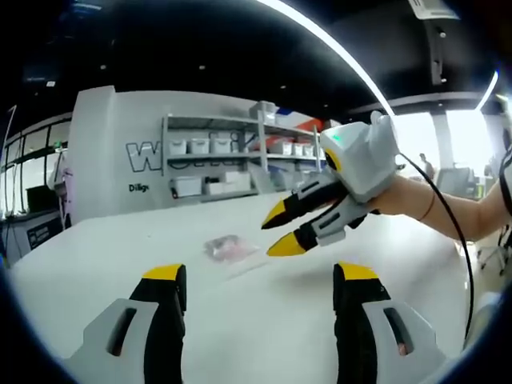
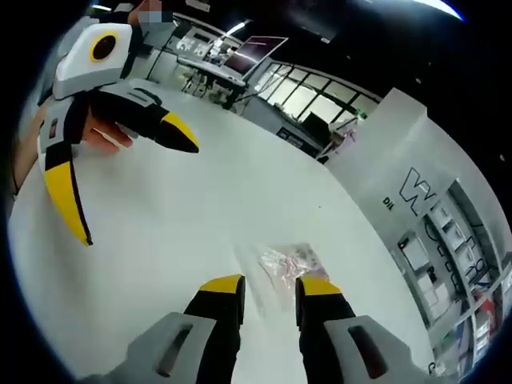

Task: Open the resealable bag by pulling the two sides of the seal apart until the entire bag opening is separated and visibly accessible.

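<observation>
The left hand-held gripper (image 1: 260, 280) has its jaws wide apart and grips nothing. The right hand-held gripper (image 2: 269, 290) has a narrow gap between its jaws, nothing between them. A bare forearm (image 1: 448, 210) holds it, extended.

the resealable bag (image 1: 230, 249) (image 2: 286, 263) is small and made of clear plastic, with something pinkish inside. it lies flat on the white table (image 1: 240, 320) (image 2: 200, 216), alone, and nothing touches it. its seal is too small to see clearly.
</observation>
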`<state>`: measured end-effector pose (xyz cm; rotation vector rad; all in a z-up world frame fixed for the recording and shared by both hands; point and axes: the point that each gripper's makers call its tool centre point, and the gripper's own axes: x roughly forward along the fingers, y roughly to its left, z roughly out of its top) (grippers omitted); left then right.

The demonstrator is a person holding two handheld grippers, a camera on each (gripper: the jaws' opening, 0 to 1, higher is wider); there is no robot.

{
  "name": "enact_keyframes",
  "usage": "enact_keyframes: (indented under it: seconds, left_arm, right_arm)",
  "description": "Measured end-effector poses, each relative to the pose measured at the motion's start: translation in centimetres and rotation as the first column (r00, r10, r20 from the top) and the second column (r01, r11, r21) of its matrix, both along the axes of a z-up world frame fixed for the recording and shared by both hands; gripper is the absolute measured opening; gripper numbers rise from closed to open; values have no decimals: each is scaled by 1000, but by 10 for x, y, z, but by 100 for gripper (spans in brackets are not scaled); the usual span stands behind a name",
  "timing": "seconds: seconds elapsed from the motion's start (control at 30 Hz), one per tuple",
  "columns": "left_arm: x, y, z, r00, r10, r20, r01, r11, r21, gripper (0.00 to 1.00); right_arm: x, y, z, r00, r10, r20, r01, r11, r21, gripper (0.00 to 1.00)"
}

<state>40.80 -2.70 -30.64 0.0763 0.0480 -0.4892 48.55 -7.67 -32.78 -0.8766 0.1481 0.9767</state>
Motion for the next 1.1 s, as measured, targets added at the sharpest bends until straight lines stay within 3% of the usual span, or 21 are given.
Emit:
enact_keyframes:
  seconds: [1.1]
  left_arm:
    - [3,2,-3,1000,3,-14,-3,1000,11,74]
  right_arm:
    - [9,8,-11,1000,15,-2,-15,998,-54,17]
